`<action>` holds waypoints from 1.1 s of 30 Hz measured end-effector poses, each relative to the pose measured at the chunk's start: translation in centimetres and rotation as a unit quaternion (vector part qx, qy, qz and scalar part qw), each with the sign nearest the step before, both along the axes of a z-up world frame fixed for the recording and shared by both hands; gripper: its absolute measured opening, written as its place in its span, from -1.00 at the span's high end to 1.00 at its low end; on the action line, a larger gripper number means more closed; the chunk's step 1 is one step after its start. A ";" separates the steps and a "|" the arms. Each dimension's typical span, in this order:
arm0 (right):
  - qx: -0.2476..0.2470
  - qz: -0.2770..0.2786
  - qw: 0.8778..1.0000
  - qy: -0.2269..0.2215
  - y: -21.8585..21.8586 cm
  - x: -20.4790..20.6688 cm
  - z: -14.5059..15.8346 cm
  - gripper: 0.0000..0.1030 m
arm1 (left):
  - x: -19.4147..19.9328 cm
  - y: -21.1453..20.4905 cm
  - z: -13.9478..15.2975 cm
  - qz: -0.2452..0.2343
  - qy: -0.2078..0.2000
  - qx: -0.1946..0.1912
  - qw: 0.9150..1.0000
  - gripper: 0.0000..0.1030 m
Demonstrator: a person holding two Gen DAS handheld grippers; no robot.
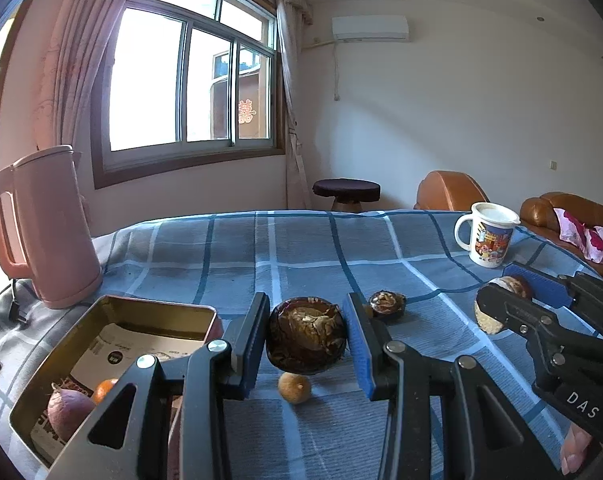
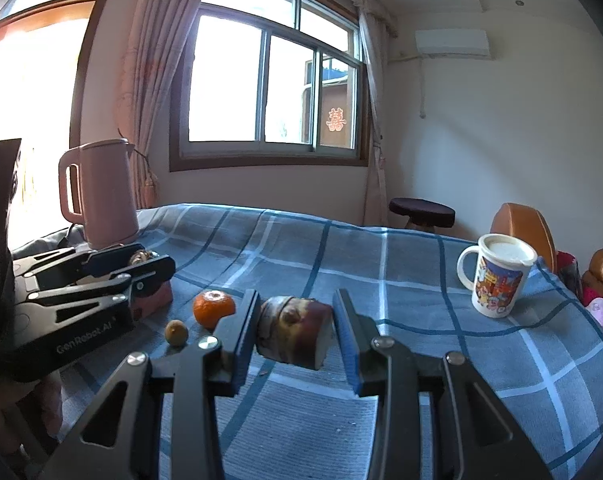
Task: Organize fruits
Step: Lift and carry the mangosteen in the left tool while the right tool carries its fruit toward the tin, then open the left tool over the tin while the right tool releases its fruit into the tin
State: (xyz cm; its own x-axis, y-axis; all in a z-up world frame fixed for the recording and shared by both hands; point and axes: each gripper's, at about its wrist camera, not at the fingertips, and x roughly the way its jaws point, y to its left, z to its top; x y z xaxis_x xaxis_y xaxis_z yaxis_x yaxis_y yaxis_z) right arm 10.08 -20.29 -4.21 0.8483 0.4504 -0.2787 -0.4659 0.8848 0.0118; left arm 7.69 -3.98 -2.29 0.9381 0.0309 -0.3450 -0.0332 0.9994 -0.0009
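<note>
My left gripper point(image 1: 306, 338) is pinching a dark brown, cracked round fruit point(image 1: 305, 334), pads pressed on both sides and the fruit lifted off the blue checked cloth surface point(image 1: 301, 248). I judge it's bound for the open gold-coloured metal tin point(image 1: 113, 308) just left of it, which already holds a purplish bulb-like piece point(image 1: 67, 410) and a small orange fruit point(image 1: 105, 390).

My right gripper point(image 2: 295, 330) is clamped on a brown-and-purple cut chunk with a pale cut face point(image 2: 295, 330), also held clear of the cloth. Probably waiting its turn for the same tin.

Left wrist view only: the tin's inside, and a second smaller dark cracked fruit point(image 1: 387, 304) lying on the cloth beyond the right-hand pad. A small tan round fruit point(image 1: 294, 388) sits under the held one.

Right wrist view only: a loose orange tangerine point(image 2: 213, 308) on the cloth, hidden in the other view. Here the tin is mostly blocked by the left gripper.

Both views show the pink plastic kettle point(image 1: 45, 228) and the white cartoon-print mug point(image 1: 487, 236), well apart from the fruit.
</note>
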 end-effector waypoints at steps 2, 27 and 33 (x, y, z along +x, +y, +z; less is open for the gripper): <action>-0.001 0.004 1.000 0.001 0.4 0.1 0.0 0.22 | -0.1 0.2 0.0 0.001 0.001 0.002 1.000 0.22; -0.019 0.063 0.998 -0.007 6.2 -0.2 2.7 0.22 | -2.2 5.4 1.2 0.033 0.012 0.016 0.999 0.22; -0.025 0.079 0.997 -0.009 8.0 -0.1 3.0 0.22 | -2.5 6.8 1.1 0.044 0.017 0.015 0.999 0.22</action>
State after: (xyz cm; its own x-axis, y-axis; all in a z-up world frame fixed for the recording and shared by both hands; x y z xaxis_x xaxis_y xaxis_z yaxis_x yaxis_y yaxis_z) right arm 9.94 -12.31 -1.19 0.7734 0.5640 -0.2894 -0.5984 0.8002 -0.0398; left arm 5.16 2.82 -1.16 0.9191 0.1226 -0.3745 -0.1195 0.9923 0.0315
